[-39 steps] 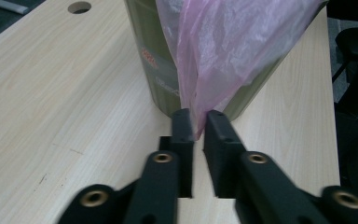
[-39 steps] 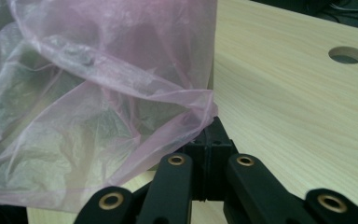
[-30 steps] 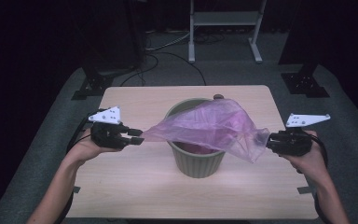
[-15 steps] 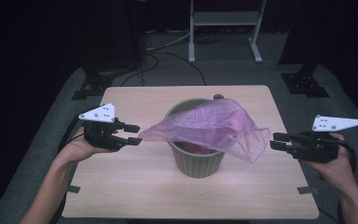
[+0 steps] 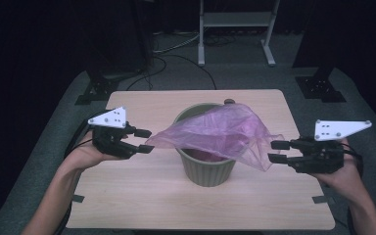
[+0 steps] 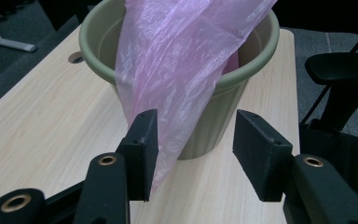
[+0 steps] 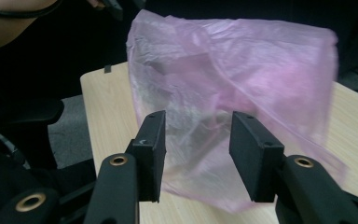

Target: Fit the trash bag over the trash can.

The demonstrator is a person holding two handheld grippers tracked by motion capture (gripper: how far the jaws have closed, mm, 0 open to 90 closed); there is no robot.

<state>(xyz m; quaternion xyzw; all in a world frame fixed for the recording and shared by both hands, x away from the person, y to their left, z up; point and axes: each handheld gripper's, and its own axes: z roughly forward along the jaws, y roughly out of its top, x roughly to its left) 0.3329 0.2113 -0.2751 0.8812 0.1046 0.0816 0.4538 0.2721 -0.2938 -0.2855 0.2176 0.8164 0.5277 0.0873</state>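
Green bin (image 5: 208,169) at bench (image 5: 127,196) center, pink plastic bag (image 5: 220,134) partly inside it, rest draped over the rim toward 9 and 3 o'clock. Left hand-held gripper (image 5: 143,140) at 9 o'clock, jaws spread, just been opening, bag's corner at their tips, unpinched. Right hand-held gripper (image 5: 277,151) at 3 o'clock, spread, just opened, bag edge just ahead. Dark room, metal stand (image 5: 235,29) at 12.

Round olive-green plastic pot (image 5: 209,164) stands mid-table between the fingertips of the left gripper (image 5: 146,140) and the right gripper (image 5: 276,151). Crinkled pink plastic bag (image 5: 220,134) drapes over its mouth, spreading toward both. Bare pale wooden tabletop (image 5: 127,196) lies open below each gripper's fingers.
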